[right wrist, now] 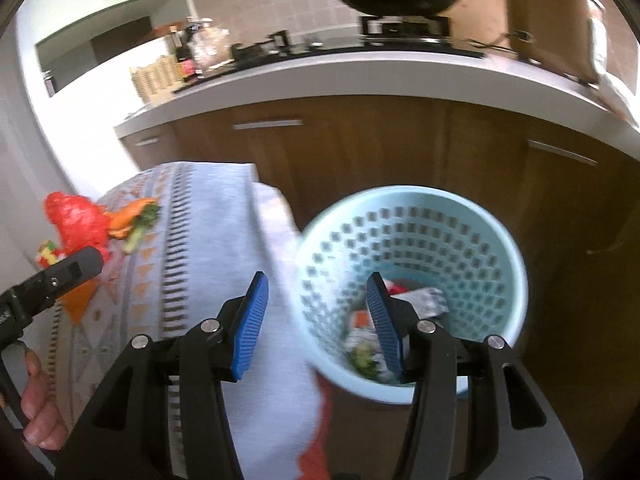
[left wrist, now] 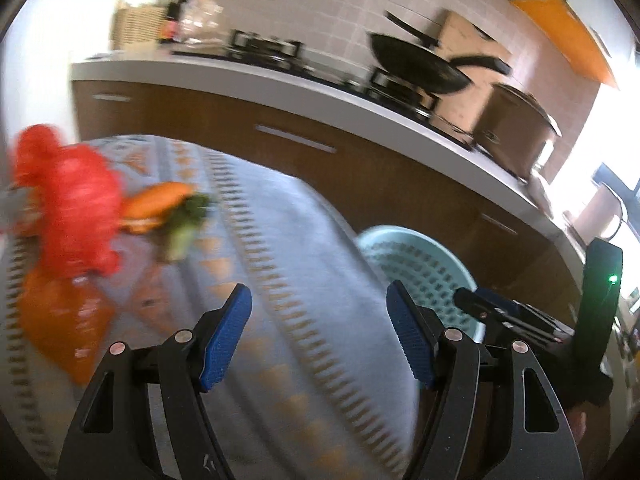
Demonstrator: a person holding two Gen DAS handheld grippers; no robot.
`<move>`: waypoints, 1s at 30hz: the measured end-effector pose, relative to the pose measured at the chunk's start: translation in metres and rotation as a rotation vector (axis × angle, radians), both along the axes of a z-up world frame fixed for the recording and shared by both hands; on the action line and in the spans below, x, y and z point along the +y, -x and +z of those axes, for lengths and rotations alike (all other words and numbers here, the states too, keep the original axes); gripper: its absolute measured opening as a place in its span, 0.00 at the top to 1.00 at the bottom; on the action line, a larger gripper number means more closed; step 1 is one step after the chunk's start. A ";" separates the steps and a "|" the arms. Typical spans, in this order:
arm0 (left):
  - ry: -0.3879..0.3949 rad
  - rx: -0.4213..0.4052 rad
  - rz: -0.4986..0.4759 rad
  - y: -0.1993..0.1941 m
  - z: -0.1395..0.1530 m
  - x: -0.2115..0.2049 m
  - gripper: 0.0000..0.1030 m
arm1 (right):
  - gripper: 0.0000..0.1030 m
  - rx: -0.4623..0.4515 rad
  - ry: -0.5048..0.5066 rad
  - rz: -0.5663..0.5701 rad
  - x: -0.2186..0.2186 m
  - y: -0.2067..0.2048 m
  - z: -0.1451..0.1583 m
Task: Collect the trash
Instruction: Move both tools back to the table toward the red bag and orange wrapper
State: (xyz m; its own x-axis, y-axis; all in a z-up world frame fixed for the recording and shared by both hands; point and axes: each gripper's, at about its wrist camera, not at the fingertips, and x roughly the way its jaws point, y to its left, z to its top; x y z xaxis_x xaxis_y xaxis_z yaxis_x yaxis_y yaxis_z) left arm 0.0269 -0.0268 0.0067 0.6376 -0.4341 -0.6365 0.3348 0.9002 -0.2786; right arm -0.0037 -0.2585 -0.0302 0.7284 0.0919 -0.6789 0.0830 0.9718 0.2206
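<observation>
**Reaching back for the scraps on the far-left of the cloth**

Looking across the scene, you have the cloth-covered counter [left wrist: 304, 248] filling the middle, with the pale blue basket [right wrist: 472, 216] standing off its right edge, down beside the brown cabinets [right wrist: 360, 152]. The basket already holds some crumpled waste at its bottom. What remains lies the other way: the red bag [left wrist: 68, 200], the orange peel [left wrist: 156, 200] and the green stalk [left wrist: 186, 224] sit bunched at the far-left end of the cloth, with an orange wrapper [left wrist: 60, 320] nearer you on the same side.

Your left claw [left wrist: 320, 332] is wide open and empty, over bare cloth, with the scraps ahead and to its left. Your right claw [right wrist: 316, 316] is open partway, holding nothing, its right finger over the basket's mouth. So the left claw is plainly the nearer one. The peel's long axis looks to run roughly across the left view, though blur makes that uncertain, so I judge a turn leftward comes first.
</observation>
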 end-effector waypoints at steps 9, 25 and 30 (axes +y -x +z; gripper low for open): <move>-0.146 -0.010 0.277 0.009 -0.009 0.099 0.29 | 0.54 -0.007 -0.064 0.163 0.085 -0.026 -0.008; -0.408 0.084 0.324 0.000 -0.058 0.125 0.27 | 0.54 0.088 -0.006 0.265 0.156 -0.044 -0.042; -0.414 0.074 0.401 0.008 -0.051 0.158 0.26 | 0.54 0.092 -0.027 0.269 0.152 -0.045 -0.044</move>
